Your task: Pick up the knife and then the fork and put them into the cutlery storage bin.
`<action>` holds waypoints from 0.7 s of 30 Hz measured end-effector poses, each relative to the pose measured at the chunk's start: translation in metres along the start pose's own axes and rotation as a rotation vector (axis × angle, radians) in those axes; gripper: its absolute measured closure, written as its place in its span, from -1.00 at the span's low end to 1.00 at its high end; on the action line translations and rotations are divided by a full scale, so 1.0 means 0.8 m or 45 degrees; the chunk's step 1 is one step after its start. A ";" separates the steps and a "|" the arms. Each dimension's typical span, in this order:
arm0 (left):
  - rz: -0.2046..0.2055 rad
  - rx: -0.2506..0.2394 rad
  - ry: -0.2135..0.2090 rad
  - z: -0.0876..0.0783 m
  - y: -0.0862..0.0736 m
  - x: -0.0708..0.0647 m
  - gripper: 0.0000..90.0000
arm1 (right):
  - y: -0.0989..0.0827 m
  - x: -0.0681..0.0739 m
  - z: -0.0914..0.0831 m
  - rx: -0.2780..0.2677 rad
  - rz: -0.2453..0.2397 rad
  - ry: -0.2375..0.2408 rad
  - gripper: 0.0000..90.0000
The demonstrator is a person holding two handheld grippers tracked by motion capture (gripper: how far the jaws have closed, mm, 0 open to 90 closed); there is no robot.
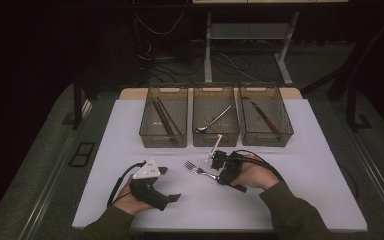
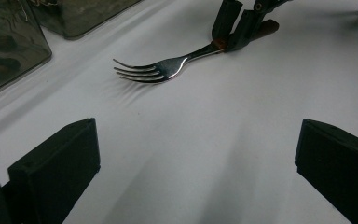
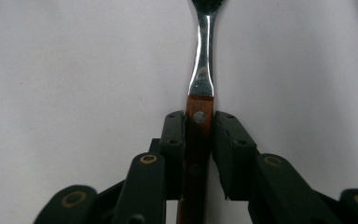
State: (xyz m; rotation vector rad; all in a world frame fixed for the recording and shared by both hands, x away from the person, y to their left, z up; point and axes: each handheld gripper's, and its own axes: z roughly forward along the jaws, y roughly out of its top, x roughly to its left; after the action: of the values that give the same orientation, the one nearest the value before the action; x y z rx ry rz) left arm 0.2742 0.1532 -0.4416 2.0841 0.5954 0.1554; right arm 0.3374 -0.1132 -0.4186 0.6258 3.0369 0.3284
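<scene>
A fork [image 1: 198, 170] with a metal head and a brown wooden handle lies on the white table top [image 1: 305, 165], tines pointing left. My right gripper [image 1: 223, 178] comes down over its handle. In the right gripper view its jaws [image 3: 199, 133] sit against both sides of the wooden handle [image 3: 198, 140], just behind the metal neck. The left gripper view shows the fork [image 2: 154, 70] ahead and the right gripper [image 2: 235, 32] on its handle. My left gripper [image 1: 170, 183] rests at the front left with its jaws wide apart and nothing between its fingertips [image 2: 60, 163].
Three clear bins stand in a row behind the fork. The left bin [image 1: 147, 117] holds chopsticks [image 1: 162, 116]. A spoon [image 1: 213, 121] lies in the middle bin [image 1: 198, 137], and a knife [image 1: 265, 116] in the right bin [image 1: 286, 127]. Bare table lies at both sides.
</scene>
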 end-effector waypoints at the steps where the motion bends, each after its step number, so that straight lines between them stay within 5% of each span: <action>1: 0.000 0.000 0.000 0.000 0.000 0.000 -1.00 | 0.001 0.001 0.000 0.009 -0.007 -0.006 0.65; 12: 0.001 0.001 0.001 0.000 0.000 0.000 -1.00 | 0.001 0.002 0.000 0.008 -0.037 -0.030 0.72; 21: 0.000 0.000 0.002 0.000 0.000 0.000 -1.00 | -0.021 -0.012 -0.017 -0.158 0.038 0.008 0.72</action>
State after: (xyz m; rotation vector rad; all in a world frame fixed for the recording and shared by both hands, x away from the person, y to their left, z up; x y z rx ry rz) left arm 0.2742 0.1534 -0.4415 2.0845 0.5963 0.1571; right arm 0.3387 -0.1345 -0.4086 0.6631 2.9867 0.5161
